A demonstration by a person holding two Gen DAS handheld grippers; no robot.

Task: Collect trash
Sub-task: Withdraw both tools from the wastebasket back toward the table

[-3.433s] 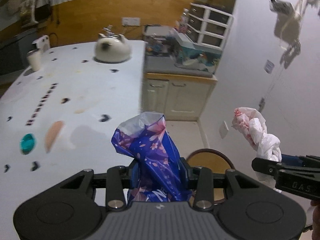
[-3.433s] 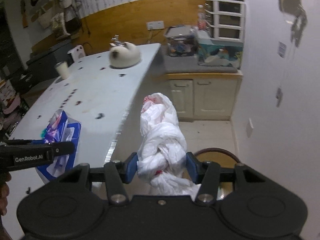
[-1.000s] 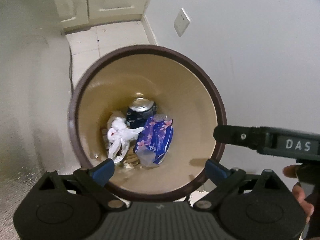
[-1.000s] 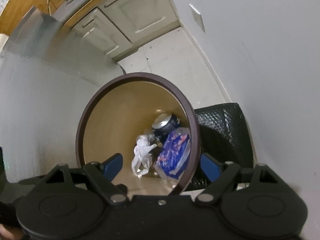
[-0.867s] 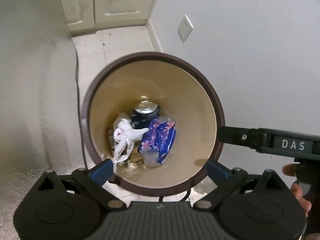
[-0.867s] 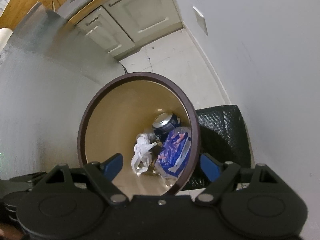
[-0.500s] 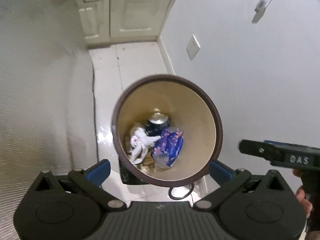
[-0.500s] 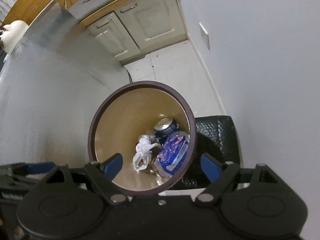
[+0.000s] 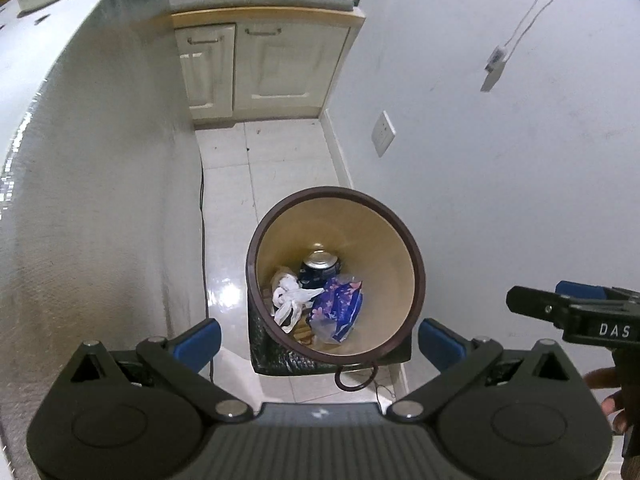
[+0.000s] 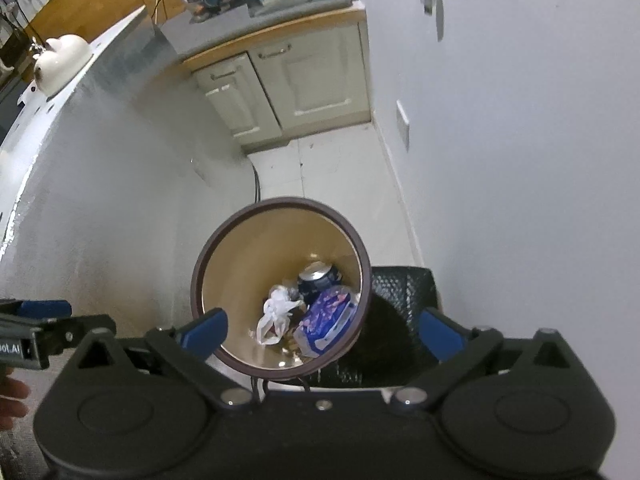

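Tiled floor [image 9: 256, 168] by cabinet; bin [image 9: 400, 248] bottom partly hidden. White bag [image 9: 289, 300] & blue wrapper [image 9: 338, 308] inside, well below left gripper [image 9: 318, 338] and right gripper [image 10: 322, 330], both wide open, empty.

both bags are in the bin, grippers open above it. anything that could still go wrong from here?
Little is left to fail, but two things stand out.
1. The left gripper and right gripper hang close together over the bin; they might knock each other while pulling away.
2. A dark cable runs along the floor beside the bin, and a loop of cord lies at its base; a foot could catch either and tip the bin.
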